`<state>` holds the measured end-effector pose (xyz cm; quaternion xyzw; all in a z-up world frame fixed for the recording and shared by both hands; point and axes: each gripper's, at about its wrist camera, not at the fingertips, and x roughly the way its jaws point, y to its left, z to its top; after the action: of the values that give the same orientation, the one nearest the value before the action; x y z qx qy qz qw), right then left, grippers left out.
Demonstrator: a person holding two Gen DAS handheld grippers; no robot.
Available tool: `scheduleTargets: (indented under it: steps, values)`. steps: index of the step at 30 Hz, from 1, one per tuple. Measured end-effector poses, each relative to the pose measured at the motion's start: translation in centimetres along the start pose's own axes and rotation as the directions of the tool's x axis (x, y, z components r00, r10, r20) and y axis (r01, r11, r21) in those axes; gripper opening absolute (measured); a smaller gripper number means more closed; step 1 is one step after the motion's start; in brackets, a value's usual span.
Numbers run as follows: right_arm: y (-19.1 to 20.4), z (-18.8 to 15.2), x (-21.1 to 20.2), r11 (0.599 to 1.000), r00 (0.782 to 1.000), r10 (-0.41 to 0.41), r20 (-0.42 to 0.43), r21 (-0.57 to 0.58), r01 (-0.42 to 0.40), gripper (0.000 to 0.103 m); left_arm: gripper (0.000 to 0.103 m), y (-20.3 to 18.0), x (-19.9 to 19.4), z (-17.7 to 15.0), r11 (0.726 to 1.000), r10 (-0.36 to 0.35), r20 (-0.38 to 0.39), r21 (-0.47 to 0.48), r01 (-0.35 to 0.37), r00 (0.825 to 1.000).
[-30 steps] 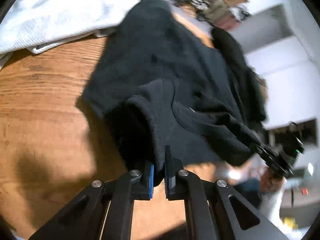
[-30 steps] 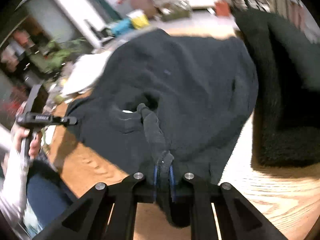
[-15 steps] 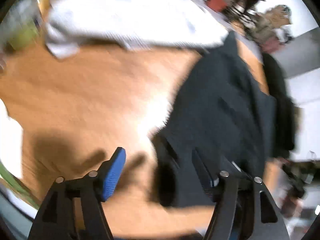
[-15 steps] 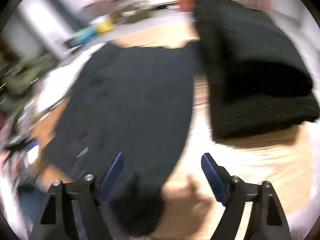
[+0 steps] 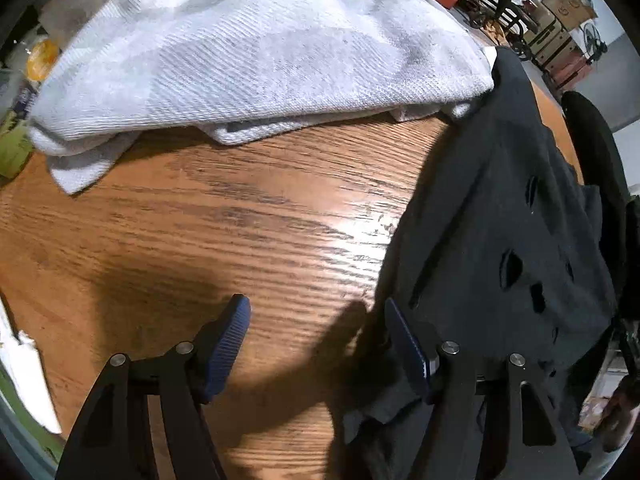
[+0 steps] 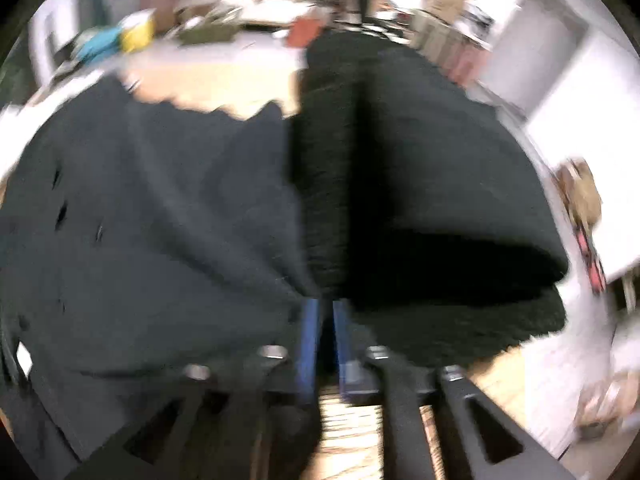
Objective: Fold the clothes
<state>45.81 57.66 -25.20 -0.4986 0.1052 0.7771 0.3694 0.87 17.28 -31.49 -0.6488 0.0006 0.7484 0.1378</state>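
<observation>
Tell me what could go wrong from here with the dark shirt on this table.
1. The right gripper looks nearly shut where the dark shirt meets the folded black pile; it could pinch the pile too, though blur hides what it holds.
2. The left gripper is open over bare wood table, one finger at the shirt's edge; closing here may miss cloth.
3. The shirt touches the white garment; pulling might drag it.

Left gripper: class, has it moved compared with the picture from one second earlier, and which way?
Yes. The left gripper let go of the dark garment and swung left, toward the white towel.
</observation>
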Motion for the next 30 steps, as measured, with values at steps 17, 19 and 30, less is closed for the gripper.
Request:
scheduleTargets:
  steps: [17,19,30]
  values:
    - [0.2,-0.9,2.1,0.903,0.923,0.380,-0.061,0.241,-0.356,0.076,0.003,-8.1,4.3,2.6,0.984,-0.049,0.016,0.172,0.045,0.999]
    - [1.6,-0.4,2.7,0.899,0.920,0.387,-0.065,0.248,-0.361,0.076,0.002,-8.0,3.9,2.9,0.989,-0.050,0.034,0.138,0.045,0.998]
    - [6.2,2.1,5.0,0.905,0.923,0.373,-0.097,0.257,-0.339,0.079,0.003,1.0,-3.9,2.5,0.970,-0.190,0.188,-0.114,0.213,0.964]
